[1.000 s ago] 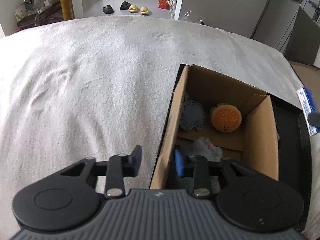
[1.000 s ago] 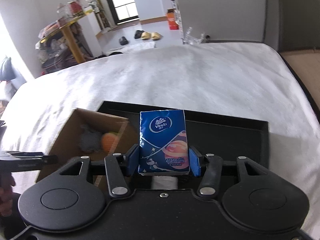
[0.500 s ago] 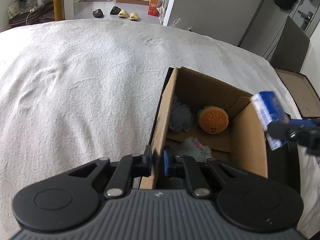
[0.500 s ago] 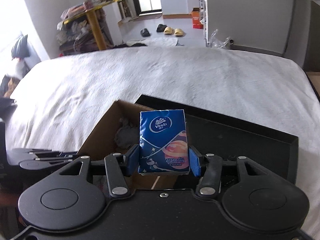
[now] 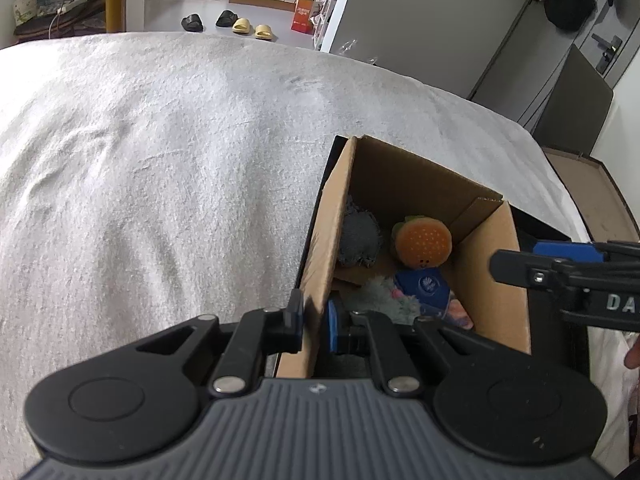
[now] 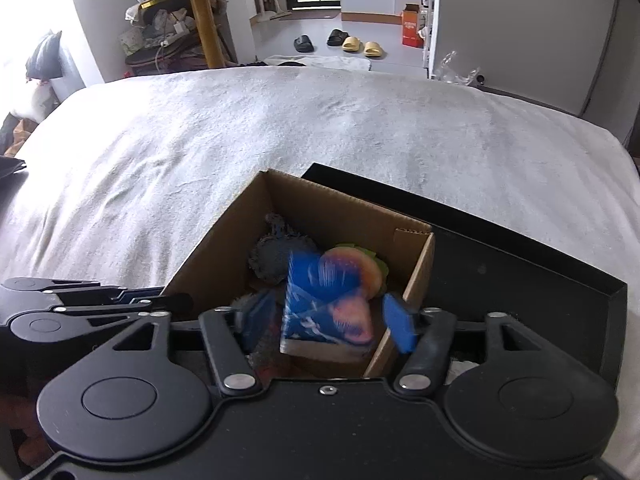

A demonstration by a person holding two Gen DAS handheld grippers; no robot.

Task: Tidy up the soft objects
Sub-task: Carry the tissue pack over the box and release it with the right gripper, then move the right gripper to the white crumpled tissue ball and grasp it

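Since the frame half a second ago, the blue tissue pack (image 6: 326, 306) has left our right gripper (image 6: 328, 322); it now shows as a motion-blurred shape between the spreading pads, touching neither, over the open cardboard box (image 6: 416, 276). In the left wrist view the same pack (image 5: 426, 286) sits inside the box, near its right wall, just in front of the orange burger plush (image 5: 422, 242) and beside a pale fluffy toy (image 5: 382, 294). A dark grey knitted piece (image 5: 358, 240) leans against the box's left wall, toward the far corner.

Our right gripper's jaws are opening, with the pack between them but free of the blue pads. Our left gripper (image 5: 314, 320), which was open a second ago, now pinches the near end of the box's left wall (image 5: 326, 248), its pads closed tight on the cardboard edge.

We see the box standing in the near left corner of a black tray (image 6: 520, 280), whose bare floor stretches to the right of the box. The tray lies on a bed with a white cover (image 6: 280, 128), near its close edge. Beyond the bed's far edge, slippers (image 6: 362, 46) sit on the floor, and a yellow-legged table (image 6: 204, 12) stands to the left.
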